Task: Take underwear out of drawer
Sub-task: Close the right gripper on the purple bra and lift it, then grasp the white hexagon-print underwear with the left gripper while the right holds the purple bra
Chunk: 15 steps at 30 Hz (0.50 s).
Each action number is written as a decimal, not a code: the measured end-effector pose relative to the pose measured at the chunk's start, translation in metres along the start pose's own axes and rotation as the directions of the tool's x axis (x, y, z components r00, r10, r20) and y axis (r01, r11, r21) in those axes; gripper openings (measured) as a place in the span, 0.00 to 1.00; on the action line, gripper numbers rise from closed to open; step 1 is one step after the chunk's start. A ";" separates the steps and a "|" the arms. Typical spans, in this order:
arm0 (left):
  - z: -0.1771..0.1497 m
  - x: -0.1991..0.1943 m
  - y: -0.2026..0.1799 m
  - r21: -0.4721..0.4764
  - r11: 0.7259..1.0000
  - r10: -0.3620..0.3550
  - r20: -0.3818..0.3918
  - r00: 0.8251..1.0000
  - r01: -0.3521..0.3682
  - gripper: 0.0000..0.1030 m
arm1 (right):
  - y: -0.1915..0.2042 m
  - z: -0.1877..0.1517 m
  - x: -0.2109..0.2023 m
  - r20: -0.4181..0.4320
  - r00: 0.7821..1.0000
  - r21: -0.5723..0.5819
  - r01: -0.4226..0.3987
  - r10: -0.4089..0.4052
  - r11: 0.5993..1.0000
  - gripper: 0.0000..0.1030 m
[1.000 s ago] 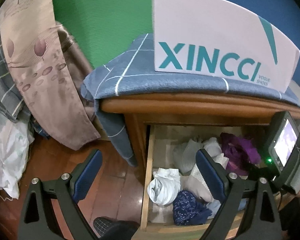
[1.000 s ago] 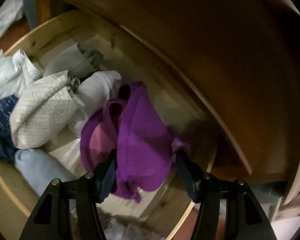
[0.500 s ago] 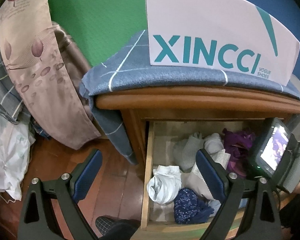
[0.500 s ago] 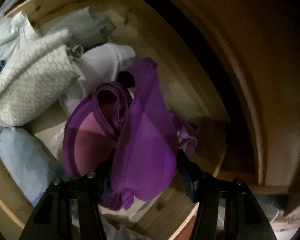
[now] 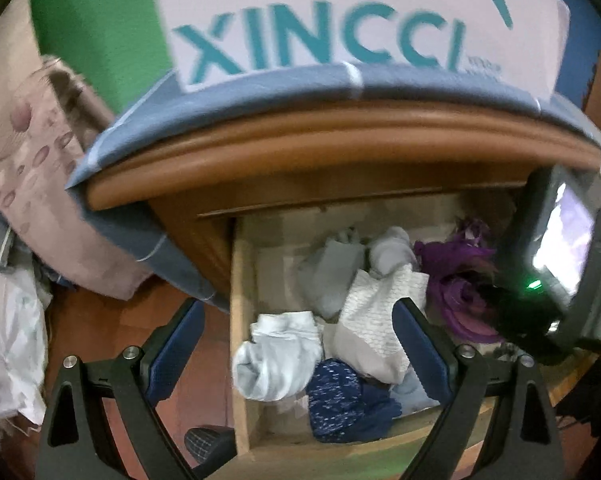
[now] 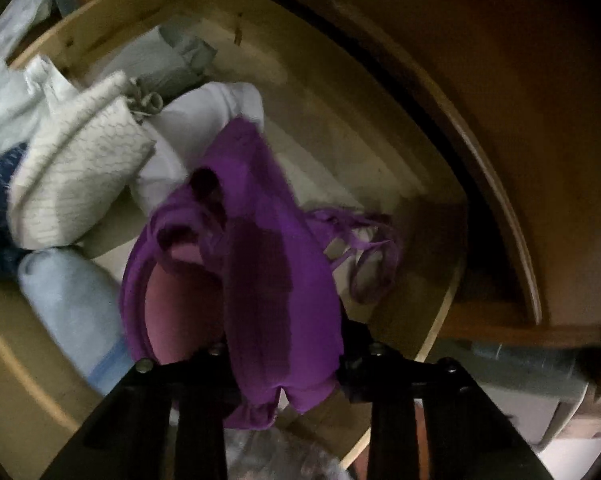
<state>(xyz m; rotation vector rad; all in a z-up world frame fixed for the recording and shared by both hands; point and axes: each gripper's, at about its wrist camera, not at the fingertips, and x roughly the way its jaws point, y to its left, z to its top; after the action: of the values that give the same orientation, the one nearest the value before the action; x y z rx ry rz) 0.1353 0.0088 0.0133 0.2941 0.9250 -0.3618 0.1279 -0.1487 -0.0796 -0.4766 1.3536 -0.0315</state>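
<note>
our right gripper (image 6: 280, 356) is closing, purple underwear (image 6: 276, 264) bunched between its jaws, inside the drawer (image 6: 380, 160). left gripper (image 5: 300, 344) hangs spread apart, empty.

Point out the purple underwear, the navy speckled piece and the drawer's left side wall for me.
purple underwear (image 6: 276, 280): right wrist view, on the broad middle panel.
navy speckled piece (image 5: 336, 388): left wrist view, on its speckled top.
drawer's left side wall (image 5: 241, 320): left wrist view, on the pale wooden top edge.

A white sign (image 5: 360, 20) lettered XINCCI stands on a blue checked cloth (image 5: 260, 92) before a green wall (image 5: 96, 28), beside floral fabric (image 5: 32, 184).
</note>
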 end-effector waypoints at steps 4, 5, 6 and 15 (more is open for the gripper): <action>0.001 0.014 -0.015 -0.001 0.999 -0.053 -0.065 0.996 0.053 0.90 | -0.018 -0.015 -0.014 0.015 0.992 0.109 -0.130 0.129 0.986 0.26; 0.001 0.017 -0.019 0.004 0.999 -0.051 -0.072 0.996 0.051 0.90 | -0.025 -0.019 -0.018 0.026 0.983 0.155 -0.186 0.184 0.970 0.26; 0.001 0.019 -0.022 0.011 0.999 -0.045 -0.078 0.996 0.046 0.90 | -0.030 -0.022 -0.021 0.043 0.976 0.188 -0.219 0.215 0.957 0.26; 0.001 0.032 -0.021 -0.004 0.997 -0.072 -0.136 0.988 0.072 0.90 | -0.046 -0.057 -0.022 0.205 0.897 0.423 -0.442 0.391 0.791 0.25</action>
<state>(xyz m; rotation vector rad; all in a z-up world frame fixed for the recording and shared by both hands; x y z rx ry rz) 0.1444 -0.0161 -0.0144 0.2889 1.0719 -0.4127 0.0807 -0.2021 -0.0511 0.2309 1.2667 0.0378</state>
